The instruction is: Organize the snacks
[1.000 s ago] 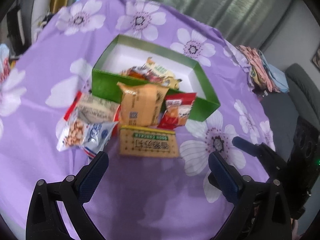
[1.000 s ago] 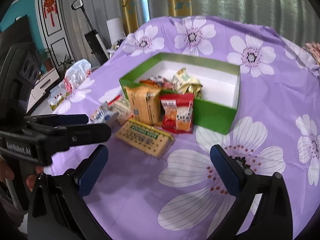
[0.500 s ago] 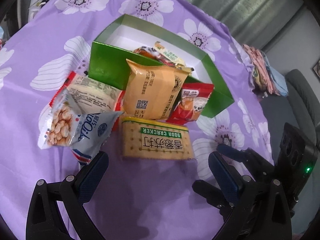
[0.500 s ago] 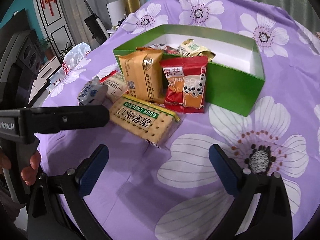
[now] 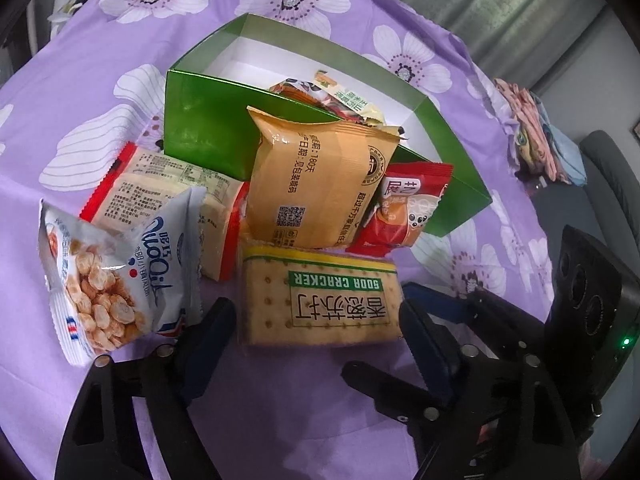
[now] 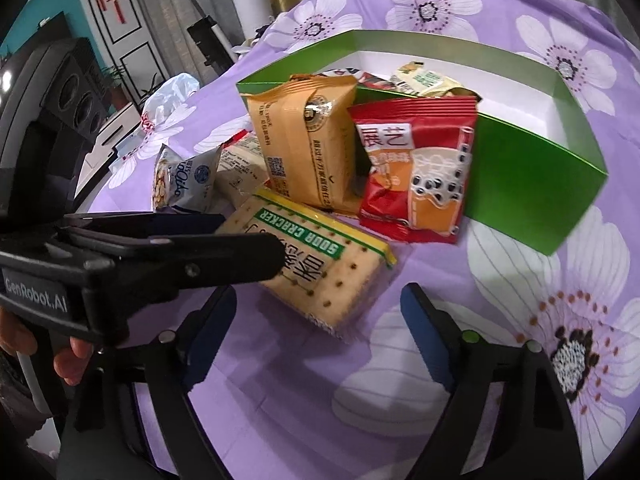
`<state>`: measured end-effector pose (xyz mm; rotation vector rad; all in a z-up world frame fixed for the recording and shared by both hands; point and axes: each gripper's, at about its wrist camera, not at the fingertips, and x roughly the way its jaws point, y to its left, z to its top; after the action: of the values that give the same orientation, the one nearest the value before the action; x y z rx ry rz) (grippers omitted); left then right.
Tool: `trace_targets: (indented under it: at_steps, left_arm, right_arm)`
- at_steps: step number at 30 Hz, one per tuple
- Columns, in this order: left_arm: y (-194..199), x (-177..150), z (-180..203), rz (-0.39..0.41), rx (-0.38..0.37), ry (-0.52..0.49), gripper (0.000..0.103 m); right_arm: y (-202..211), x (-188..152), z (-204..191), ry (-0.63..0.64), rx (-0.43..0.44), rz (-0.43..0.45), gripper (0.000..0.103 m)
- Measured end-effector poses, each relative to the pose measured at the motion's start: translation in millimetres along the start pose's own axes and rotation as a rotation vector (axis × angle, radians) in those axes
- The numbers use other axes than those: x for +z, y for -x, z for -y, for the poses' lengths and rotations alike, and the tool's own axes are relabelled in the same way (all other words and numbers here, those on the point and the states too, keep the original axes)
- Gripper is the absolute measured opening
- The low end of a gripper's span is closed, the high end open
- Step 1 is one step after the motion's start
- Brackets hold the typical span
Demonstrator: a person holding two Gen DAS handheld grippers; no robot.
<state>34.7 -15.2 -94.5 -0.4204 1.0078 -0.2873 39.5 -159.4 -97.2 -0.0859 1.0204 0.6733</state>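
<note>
A soda cracker pack point(image 5: 320, 304) point(image 6: 320, 268) lies flat on the purple cloth in front of the green box point(image 5: 208, 120) point(image 6: 532, 184). My left gripper point(image 5: 316, 340) straddles the pack's near edge. Its jaws are closing, with the tips right beside the pack's two ends and no visible squeeze. One of its fingers point(image 6: 224, 256) crosses the pack's left end in the right wrist view. My right gripper point(image 6: 318, 328) hovers just short of the pack's near corner, jaws closing on nothing. An orange packet point(image 5: 320, 184) and a red packet point(image 5: 408, 208) lean on the box.
A white and blue snack bag point(image 5: 112, 280) and a red-edged beige packet point(image 5: 168, 188) lie left of the crackers. More snacks point(image 5: 340, 100) sit inside the box. Folded clothes point(image 5: 536, 128) lie at the cloth's right edge. A plastic bag point(image 6: 168, 96) lies far left.
Both grippers have come down and closer to the snack pile. Their jaws have narrowed, and the left one now brackets the soda cracker pack.
</note>
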Motion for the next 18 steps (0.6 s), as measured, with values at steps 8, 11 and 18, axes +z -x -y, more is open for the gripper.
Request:
trace_targets:
  at_steps: [8,11,18]
  left_arm:
    - [-3.2,-0.2,-4.0,-0.011,0.025,0.0,0.058]
    - [-3.3,-0.1,-2.8,-0.01,0.034,-0.002,0.057]
    - [4.4,-1.9,4.0,0.001,0.026,-0.016,0.057]
  right_arm:
    - [-1.8,3.6,7.4,-0.036,0.002,0.013,0.065]
    - [-1.9,3.0,4.1,-0.025,-0.012,0.013,0.062]
    - [7.1,0.3,1.8,-0.039,-0.018,0.032,0.061]
